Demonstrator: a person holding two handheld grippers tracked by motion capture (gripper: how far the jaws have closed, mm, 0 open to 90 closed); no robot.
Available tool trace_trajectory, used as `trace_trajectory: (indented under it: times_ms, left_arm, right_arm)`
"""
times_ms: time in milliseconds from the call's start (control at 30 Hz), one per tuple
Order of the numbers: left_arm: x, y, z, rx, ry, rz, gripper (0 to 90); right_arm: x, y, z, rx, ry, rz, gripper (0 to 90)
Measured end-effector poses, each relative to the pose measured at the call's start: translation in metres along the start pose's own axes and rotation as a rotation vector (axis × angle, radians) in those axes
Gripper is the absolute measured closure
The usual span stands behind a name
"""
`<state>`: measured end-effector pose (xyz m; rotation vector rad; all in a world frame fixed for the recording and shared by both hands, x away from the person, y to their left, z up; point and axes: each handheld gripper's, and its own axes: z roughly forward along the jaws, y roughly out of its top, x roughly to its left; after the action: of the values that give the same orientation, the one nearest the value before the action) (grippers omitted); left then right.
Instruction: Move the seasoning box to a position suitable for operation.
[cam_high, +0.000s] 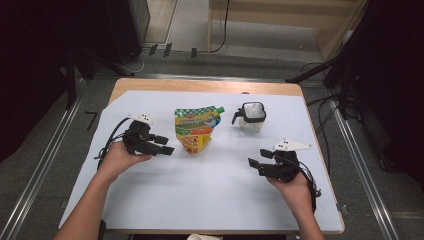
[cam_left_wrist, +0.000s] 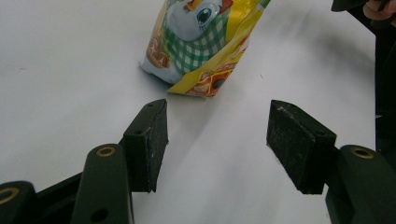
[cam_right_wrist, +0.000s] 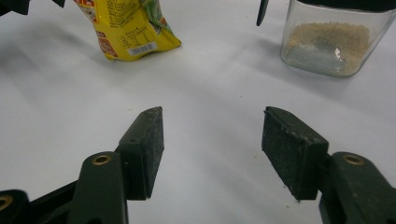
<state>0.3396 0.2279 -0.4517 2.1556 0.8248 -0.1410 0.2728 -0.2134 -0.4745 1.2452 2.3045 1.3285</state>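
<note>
White paper covers the table (cam_high: 150, 215). Left tool (cam_high: 164, 144) is released, nothing between its jaws; a yellow pouch (cam_high: 195, 131) lies just ahead of it. Right tool (cam_high: 259, 163) is released too, the pouch ahead to its left, a lidded jar (cam_high: 251, 117) ahead to its right.

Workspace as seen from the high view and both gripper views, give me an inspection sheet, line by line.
Surface: white sheet over a wooden table, a few crumbs.
Job's things: yellow spouted pouch lying flat; clear jar with black lid, brown granules at the bottom.
Clutter: nothing seen.
Grippers: left gripper open, jaws toward the pouch, apart from it; right gripper open, nothing between its jaws.
Cables: black cable trails from the left gripper; floor cables behind the table.
Surroundings: grey floor, metal rails both sides.
</note>
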Motion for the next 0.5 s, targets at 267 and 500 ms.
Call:
trace_trajectory:
  times_ms: [267,500]
  left_arm:
    - [0.0,0.0,0.0,-0.001,0.0,-0.002,39.4]
    - [-0.002,0.0,-0.001,0.004,0.001,0.015,42.3]
  right_arm:
    - [-0.002,0.004,0.0,-0.022,-0.005,0.028,38.1]
    - [-0.003,0.014,0.004,-0.03,-0.012,0.053,38.2]
